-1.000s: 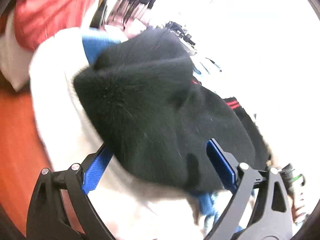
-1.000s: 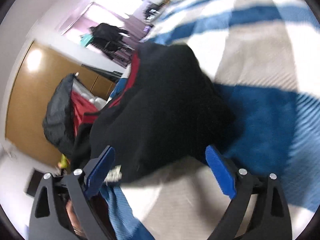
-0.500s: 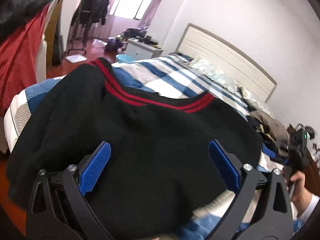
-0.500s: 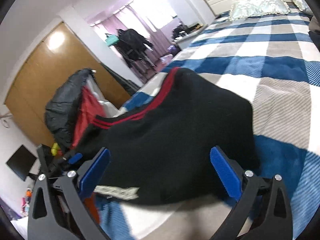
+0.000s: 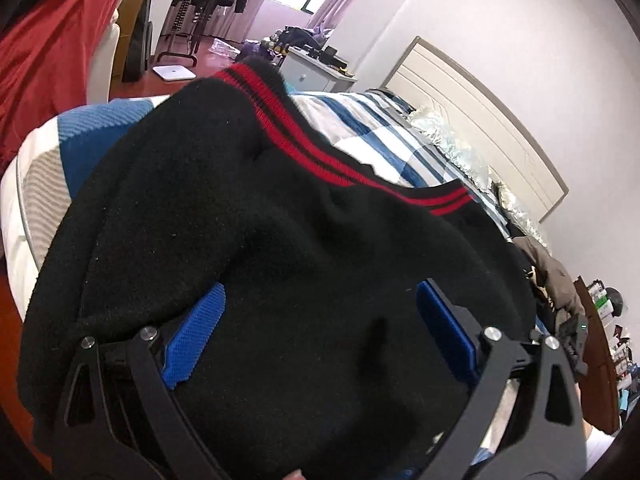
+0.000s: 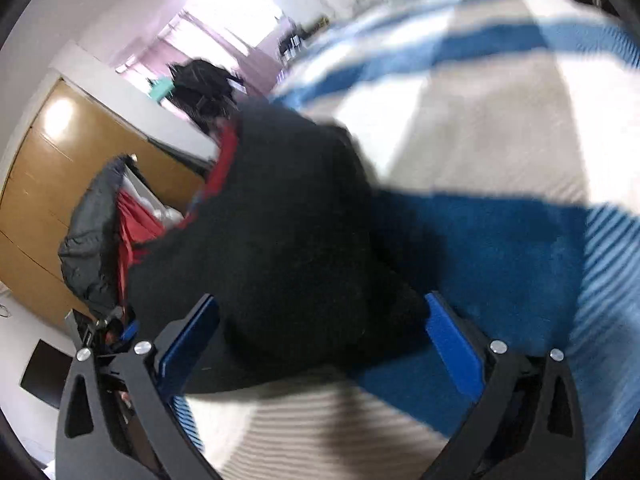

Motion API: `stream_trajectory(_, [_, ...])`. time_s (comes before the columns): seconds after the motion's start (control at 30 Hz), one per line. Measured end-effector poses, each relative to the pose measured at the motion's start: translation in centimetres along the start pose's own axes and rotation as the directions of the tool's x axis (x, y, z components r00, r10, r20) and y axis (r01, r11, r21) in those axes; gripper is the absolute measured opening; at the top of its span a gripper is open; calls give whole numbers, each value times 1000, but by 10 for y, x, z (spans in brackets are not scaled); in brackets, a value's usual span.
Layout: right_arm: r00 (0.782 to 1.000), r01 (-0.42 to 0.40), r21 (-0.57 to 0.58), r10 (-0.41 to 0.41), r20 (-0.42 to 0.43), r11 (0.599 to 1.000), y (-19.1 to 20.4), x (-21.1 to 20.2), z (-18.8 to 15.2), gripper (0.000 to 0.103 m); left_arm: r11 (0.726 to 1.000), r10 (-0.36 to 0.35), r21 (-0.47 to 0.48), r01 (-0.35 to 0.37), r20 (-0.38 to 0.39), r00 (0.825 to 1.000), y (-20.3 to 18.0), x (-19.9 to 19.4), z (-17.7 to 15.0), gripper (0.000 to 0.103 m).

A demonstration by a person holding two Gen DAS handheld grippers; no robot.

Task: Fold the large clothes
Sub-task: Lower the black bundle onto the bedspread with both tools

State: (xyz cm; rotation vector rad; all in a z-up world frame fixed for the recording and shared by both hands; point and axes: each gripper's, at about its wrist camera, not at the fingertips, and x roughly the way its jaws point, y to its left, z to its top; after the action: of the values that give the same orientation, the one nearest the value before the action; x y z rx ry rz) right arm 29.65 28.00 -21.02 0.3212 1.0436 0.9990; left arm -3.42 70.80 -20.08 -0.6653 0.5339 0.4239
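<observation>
One sweater: black knit sweater (image 5: 280,240) with a red-striped trim (image 5: 304,140), bunched up on the bed's near corner, filling the left view from 6 to 12 o'clock
Same sweater, right view: dark lump (image 6: 288,240) from centre out to 9 o'clock, pretty blurry
Left gripper (image 5: 320,320): jaws wide apart, blue pads either side of the knit, a fold draped over the left one, not pinching anything
Right gripper (image 6: 320,324): jaws spread too, sweater edge sitting between them, no clamp
Bedspread (image 6: 500,120): blue, white and beige checks, under the sweater
Headboard (image 5: 480,112): 2 o'clock, left view
Wardrobe (image 6: 48,168): wood, 9 o'clock, right view
</observation>
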Motion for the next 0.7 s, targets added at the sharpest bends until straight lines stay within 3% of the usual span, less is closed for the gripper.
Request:
stream_trajectory(0.13, [993,-42,-79,50,106,996,40,-28,-2,99,999,-27,46,23,101,995,-18,-31,5,96])
stream_trajectory(0.23, [980,-47,-165,77,182,985,73,-40,-1,99,998,-27,54,25,46,999,-15,-23,9,96])
stream_trajectory(0.27, [976,-90,-192,125,179,977,86,-39,0,99,998,-10,56,9,25,1000,-14,-17,10,96])
stream_trajectory(0.37, [984,-135,-249,160,82,959,111,-14,-1,99,1000,14,23,-13,-14,1000,0,-6,12,96])
stream_trajectory(0.43, [990,-128,-263,138,18,956,115,8,-5,99,1000,21,5,-21,-31,999,12,0,16,96])
stream_trajectory(0.57, [995,-79,-218,63,-79,973,88,45,-19,98,992,-60,-108,57,-25,998,46,-1,20,96])
stream_trajectory(0.7, [988,-61,-207,30,-152,976,72,68,-31,98,992,-83,-104,77,-52,995,48,0,14,96])
